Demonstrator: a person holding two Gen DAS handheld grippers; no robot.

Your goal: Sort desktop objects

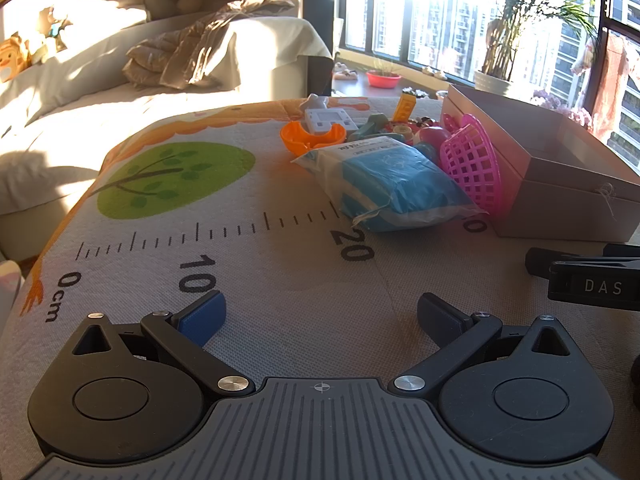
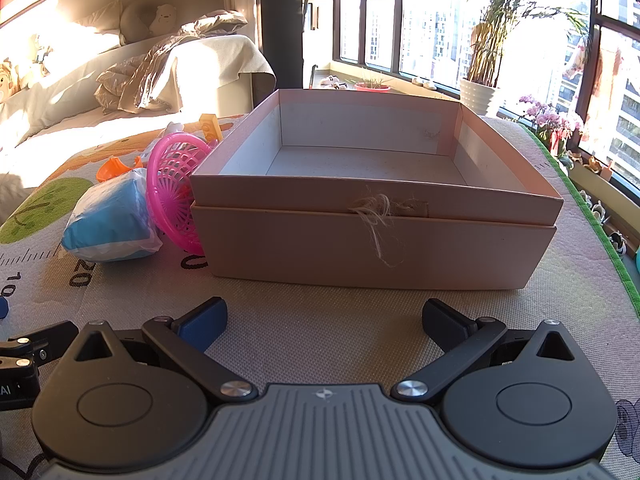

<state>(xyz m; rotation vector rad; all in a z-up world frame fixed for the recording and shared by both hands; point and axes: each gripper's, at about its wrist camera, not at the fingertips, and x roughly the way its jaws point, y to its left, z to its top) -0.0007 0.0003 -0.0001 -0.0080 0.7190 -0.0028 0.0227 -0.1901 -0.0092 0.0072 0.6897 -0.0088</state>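
Blue packet (image 1: 394, 186) lies flat, lengthwise toward box (image 1: 560, 184).

— How was the room?
— Low sun came through the big dark-framed windows (image 2: 436, 36). A potted palm (image 2: 486, 44) stood on the sill.
— And the left side?
— A pale sofa (image 1: 100, 76) carried a crumpled beige jacket (image 1: 200, 48).

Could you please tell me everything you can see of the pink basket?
The pink basket is a small openwork piece, seemingly glossy plastic, with a lattice wall, a spoked round bottom and a thick rim. It is tipped on its side, rim on the mat, its open mouth facing away from the box. Its bottom leans against the box's left wall, and the blue packet lies against its other side. It looks empty and undamaged.
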